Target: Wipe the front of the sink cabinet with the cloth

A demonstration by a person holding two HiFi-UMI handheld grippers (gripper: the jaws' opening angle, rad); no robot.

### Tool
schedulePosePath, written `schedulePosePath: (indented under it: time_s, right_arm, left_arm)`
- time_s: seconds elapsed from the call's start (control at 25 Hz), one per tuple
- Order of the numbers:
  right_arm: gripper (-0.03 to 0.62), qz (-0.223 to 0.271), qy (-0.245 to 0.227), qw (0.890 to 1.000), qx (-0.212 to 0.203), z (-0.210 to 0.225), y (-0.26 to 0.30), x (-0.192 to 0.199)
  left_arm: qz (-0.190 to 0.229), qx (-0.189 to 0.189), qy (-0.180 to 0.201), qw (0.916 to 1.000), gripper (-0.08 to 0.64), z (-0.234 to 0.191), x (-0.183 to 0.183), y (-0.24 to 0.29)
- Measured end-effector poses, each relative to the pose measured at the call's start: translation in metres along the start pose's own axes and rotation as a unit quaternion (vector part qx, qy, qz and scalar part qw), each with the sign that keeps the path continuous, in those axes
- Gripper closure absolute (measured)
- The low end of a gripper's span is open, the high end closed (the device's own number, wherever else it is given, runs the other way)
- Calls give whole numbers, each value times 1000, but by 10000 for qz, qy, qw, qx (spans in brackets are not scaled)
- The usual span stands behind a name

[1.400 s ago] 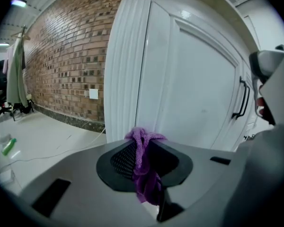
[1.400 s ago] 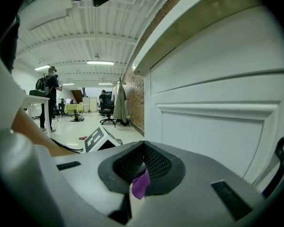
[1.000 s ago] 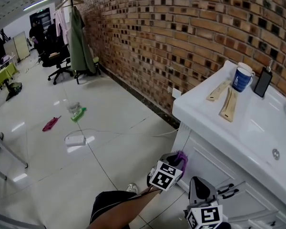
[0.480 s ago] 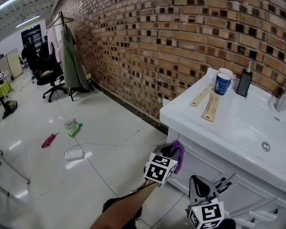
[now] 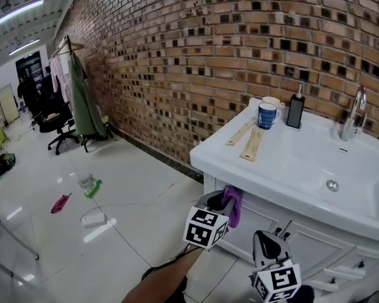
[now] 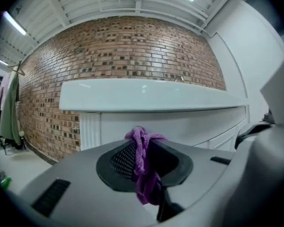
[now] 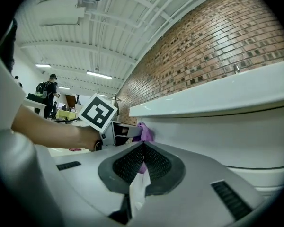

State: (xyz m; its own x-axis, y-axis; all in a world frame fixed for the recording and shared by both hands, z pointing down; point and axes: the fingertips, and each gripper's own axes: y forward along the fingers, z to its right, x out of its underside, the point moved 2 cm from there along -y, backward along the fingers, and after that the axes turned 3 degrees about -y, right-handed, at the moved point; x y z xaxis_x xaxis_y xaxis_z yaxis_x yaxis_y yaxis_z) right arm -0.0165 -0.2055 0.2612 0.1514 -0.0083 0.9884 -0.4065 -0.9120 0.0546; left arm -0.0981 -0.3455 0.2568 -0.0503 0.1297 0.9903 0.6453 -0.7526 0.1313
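Note:
A purple cloth [image 5: 232, 202] hangs from my left gripper [image 5: 222, 199], which is shut on it just below the white basin's front lip, close to the sink cabinet's [image 5: 290, 242] left end. In the left gripper view the cloth [image 6: 143, 162] drapes between the jaws with the cabinet front [image 6: 170, 126] straight ahead. My right gripper [image 5: 270, 248] is lower and to the right, in front of the cabinet, jaws shut on nothing. In the right gripper view the left gripper [image 7: 128, 132] and the cloth [image 7: 145, 132] sit against the cabinet.
On the basin top [image 5: 303, 163] lie two wooden pieces [image 5: 252, 145], a blue mug [image 5: 266, 115], a dark soap bottle [image 5: 295, 110] and a tap [image 5: 350, 122]. A brick wall runs behind. Litter [image 5: 91, 188] lies on the tiled floor; a clothes rack [image 5: 82, 103] and office chair stand far left.
The head view has swung so the sink sits more central. My left gripper with the cloth has risen toward the cabinet's top left, under the basin lip. The right gripper has barely shifted.

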Motion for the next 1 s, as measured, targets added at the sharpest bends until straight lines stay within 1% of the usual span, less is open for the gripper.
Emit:
schedulePosePath:
  time_s: [0.16,0.32,0.56,0.72,1.0]
  right_arm:
    - [591,154,66,9998,148,9,-26,-10]
    - [591,259,147,9994,163,12,-56,-19]
    - [591,370,-1,9990,265,9,-109,-29]
    - [591,383,-45,9985,379,5,-156,-33]
    - [591,339,104,9956,871,8,-242,-29]
  left_arm:
    - [99,302,-8,9995,485,41,-7,-19]
    - [228,549,-172,9981,485,80,-10,-47]
    - [330,943,-365,9943,485,136,-7,-87]
    - [385,1259,-452,9903,484,182,-2,-116]
    - [284,1962,-370,9795,483,281,9,-159]
